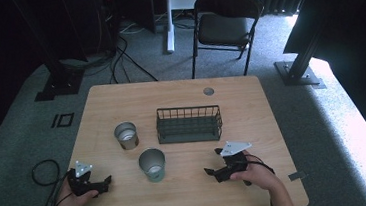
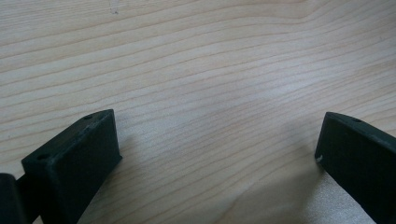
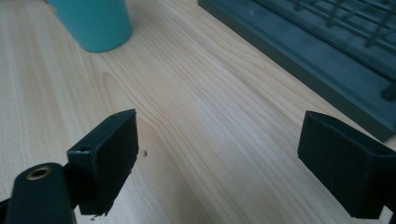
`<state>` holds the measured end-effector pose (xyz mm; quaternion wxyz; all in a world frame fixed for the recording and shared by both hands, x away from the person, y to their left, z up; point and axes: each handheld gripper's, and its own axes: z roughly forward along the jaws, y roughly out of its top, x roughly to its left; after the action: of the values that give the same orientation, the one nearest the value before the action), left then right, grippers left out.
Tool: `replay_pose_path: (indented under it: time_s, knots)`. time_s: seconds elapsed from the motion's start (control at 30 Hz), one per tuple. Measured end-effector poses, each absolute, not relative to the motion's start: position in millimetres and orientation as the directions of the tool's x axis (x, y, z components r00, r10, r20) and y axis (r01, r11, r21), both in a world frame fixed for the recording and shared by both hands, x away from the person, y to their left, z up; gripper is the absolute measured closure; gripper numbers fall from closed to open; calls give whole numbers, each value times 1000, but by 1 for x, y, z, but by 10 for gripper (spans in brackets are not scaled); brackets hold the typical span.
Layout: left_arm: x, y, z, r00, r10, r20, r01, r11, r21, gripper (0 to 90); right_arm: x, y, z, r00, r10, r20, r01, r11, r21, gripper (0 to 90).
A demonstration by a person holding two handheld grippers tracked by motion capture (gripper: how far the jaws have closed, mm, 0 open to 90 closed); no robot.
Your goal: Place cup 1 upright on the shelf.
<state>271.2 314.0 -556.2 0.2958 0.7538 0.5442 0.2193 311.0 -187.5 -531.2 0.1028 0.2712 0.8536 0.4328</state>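
both grippers sit low near the table's front edge with nothing held, the left gripper by the front left corner and the right gripper right of the middle, each with jaws spread wide over bare wood. this looks like the start: the teal cup stands between them at the front, nearest both, and the next move probably calls for swinging one gripper in to straddle its wall. the cup's top is cut off in the right gripper view, the steel cup and wire rack stand farther back, and what lies inside the cups is hard to make out.
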Motion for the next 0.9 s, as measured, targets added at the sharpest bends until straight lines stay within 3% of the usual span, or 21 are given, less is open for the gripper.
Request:
replay_pose_path:
  time_s: [0.9]
  knots:
    - [271, 314, -556, 311, 950, 9, 691, -232, 685, 3, 312, -126, -525, -908, 416, 52, 282, 515, 809, 121]
